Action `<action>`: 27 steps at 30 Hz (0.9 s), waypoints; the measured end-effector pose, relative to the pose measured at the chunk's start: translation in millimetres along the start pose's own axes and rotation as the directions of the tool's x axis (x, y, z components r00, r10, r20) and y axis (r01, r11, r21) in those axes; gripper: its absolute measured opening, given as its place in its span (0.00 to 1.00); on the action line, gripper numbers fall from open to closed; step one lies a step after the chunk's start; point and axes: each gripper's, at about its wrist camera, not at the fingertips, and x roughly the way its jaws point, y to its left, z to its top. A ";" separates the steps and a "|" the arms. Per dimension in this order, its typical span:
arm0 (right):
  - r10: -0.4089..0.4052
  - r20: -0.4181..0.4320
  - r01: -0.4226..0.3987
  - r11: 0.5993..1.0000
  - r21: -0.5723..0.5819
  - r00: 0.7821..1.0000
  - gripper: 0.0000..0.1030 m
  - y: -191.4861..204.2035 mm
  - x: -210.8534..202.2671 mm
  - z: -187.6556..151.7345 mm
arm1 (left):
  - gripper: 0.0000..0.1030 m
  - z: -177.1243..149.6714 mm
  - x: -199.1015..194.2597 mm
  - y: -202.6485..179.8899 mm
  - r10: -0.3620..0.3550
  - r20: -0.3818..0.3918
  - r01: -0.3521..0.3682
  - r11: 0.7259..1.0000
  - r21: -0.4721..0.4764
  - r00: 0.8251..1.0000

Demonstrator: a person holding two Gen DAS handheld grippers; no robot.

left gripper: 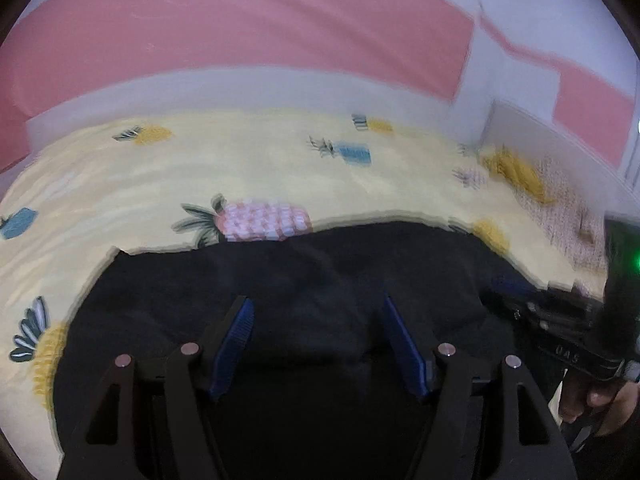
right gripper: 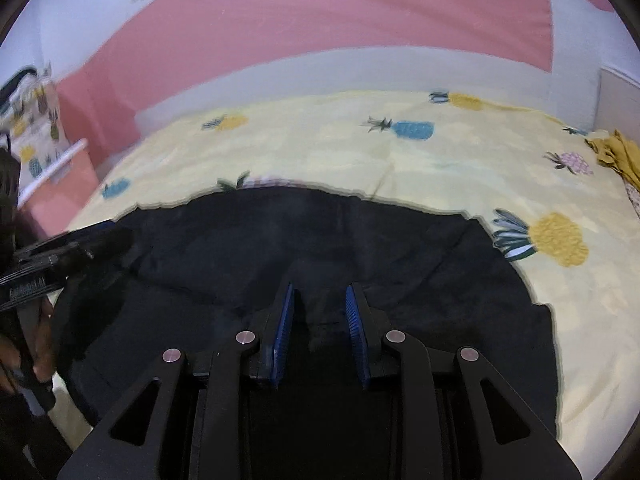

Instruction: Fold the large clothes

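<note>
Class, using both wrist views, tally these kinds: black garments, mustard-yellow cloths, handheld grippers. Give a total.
Black garment: 1
Mustard-yellow cloth: 1
Grippers: 2, the left gripper and the right gripper
Total: 4

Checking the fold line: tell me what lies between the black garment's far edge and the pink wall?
Only the pineapple sheet, then a pale band under the pink wall, beyond the garment; right wrist view.

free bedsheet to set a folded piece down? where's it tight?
Free: the pineapple-print sheet between the black garment and the white ledge under the pink wall. Tight: the right corner by the mustard cloth, and over the garment, where both grippers hover, left gripper, right gripper.
</note>
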 end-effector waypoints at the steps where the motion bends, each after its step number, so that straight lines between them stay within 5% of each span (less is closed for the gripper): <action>1: -0.005 -0.006 0.005 1.000 0.001 1.000 0.27 -0.9 7.8 -2.3 | 0.68 -5.0 15.3 0.3 0.015 -0.038 -0.015 1.000 -0.005 0.999; 7: -0.012 -0.058 0.011 1.000 -0.012 0.998 0.27 -6.6 42.5 -11.6 | 0.69 -13.5 44.8 -0.1 0.084 -0.036 -0.084 0.996 0.010 0.996; 12: -0.003 -0.085 0.008 0.998 0.059 0.996 0.27 -9.4 25.5 8.6 | 0.69 3.9 28.3 0.7 0.070 -0.079 -0.073 0.997 -0.029 0.994; 16: -0.017 -0.026 0.018 0.999 0.035 1.000 0.28 -9.4 17.6 36.4 | 0.69 31.6 13.5 6.6 0.096 -0.008 -0.097 0.995 -0.028 0.995; 21: -0.085 -0.126 0.088 0.996 0.017 0.988 0.28 -22.4 73.4 40.4 | 0.69 38.8 64.1 44.2 0.161 -0.118 -0.170 0.982 -0.077 0.980; 27: -0.111 -0.097 0.112 0.994 0.006 0.989 0.28 -20.7 81.2 28.4 | 0.69 24.5 78.7 41.3 0.186 -0.080 -0.190 0.980 -0.051 0.979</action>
